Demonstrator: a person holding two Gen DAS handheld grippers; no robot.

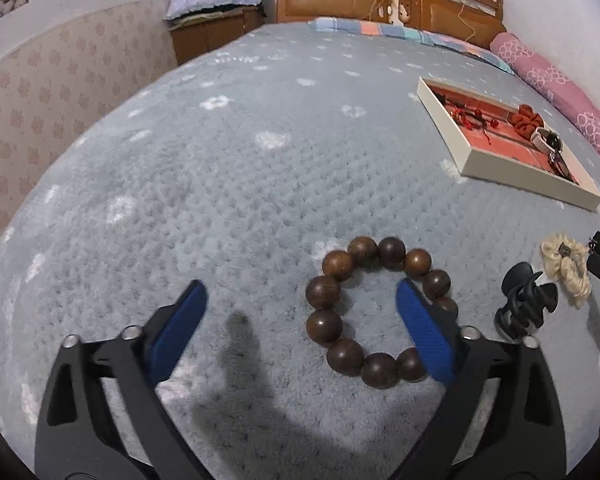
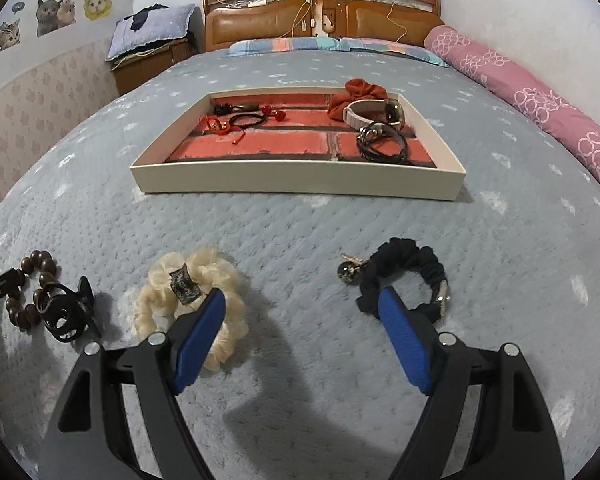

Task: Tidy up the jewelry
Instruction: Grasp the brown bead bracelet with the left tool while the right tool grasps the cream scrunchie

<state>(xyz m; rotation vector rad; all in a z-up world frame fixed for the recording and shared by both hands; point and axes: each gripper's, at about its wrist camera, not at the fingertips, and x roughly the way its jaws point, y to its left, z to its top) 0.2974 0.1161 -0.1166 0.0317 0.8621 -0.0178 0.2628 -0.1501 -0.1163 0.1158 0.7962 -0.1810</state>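
Note:
A brown wooden bead bracelet (image 1: 342, 312) lies on the grey bedspread; my left gripper (image 1: 300, 292) is open, its right finger over the bracelet's ring. A black claw clip (image 1: 524, 304) and a cream scrunchie (image 1: 566, 268) lie to the right. In the right wrist view, my right gripper (image 2: 302, 300) is open and empty, between the cream scrunchie (image 2: 192, 296) and a black scrunchie (image 2: 404, 276) with a small bead charm (image 2: 348, 270). The white tray (image 2: 300, 180) with a brick-pattern floor holds several bracelets, a watch and a rust scrunchie.
The tray also shows in the left wrist view (image 1: 496, 168) at the far right. A pink bolster (image 2: 532, 104) runs along the bed's right edge. A wooden headboard (image 2: 324, 12) and a nightstand (image 2: 148, 60) stand at the back.

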